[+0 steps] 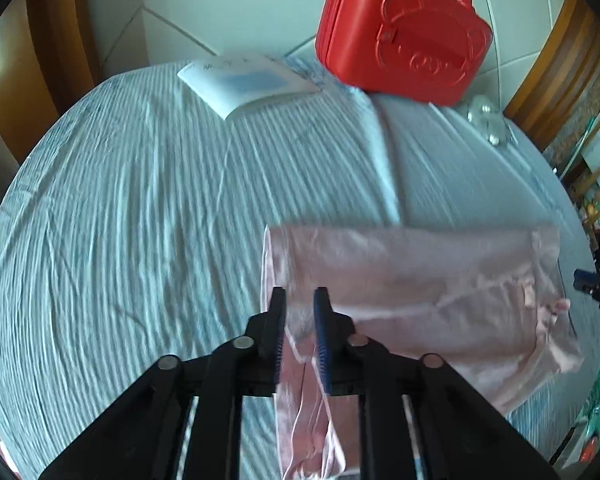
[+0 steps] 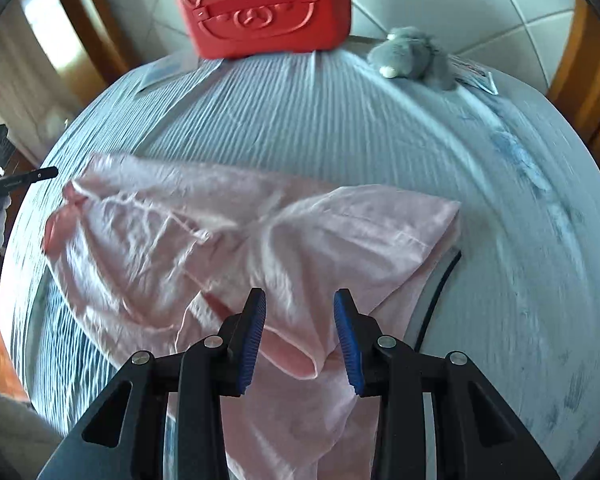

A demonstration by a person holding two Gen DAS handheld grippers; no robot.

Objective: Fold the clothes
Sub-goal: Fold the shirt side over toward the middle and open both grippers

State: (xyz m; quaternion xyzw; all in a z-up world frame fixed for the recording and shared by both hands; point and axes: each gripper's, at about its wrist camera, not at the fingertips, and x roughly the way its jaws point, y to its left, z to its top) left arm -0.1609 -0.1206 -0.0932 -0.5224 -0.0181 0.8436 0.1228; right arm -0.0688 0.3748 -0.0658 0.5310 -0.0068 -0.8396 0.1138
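A pale pink garment (image 1: 420, 280) lies partly folded on a light blue striped bedsheet (image 1: 140, 220). My left gripper (image 1: 300, 300) stands over its left edge with a narrow gap between the jaws and a strip of pink cloth hanging between them. In the right wrist view the garment (image 2: 240, 240) spreads rumpled across the sheet (image 2: 340, 140). My right gripper (image 2: 300, 304) is open just above a raised fold of it, touching nothing that I can see. The right gripper's tip also shows at the right edge of the left wrist view (image 1: 596, 284).
A red bear-embossed case (image 1: 404, 36) stands at the far side of the bed, also in the right wrist view (image 2: 260, 8). A white booklet (image 1: 248, 80) lies left of it. A grey plush toy (image 2: 416, 58) sits at the far right. Wooden furniture rings the bed.
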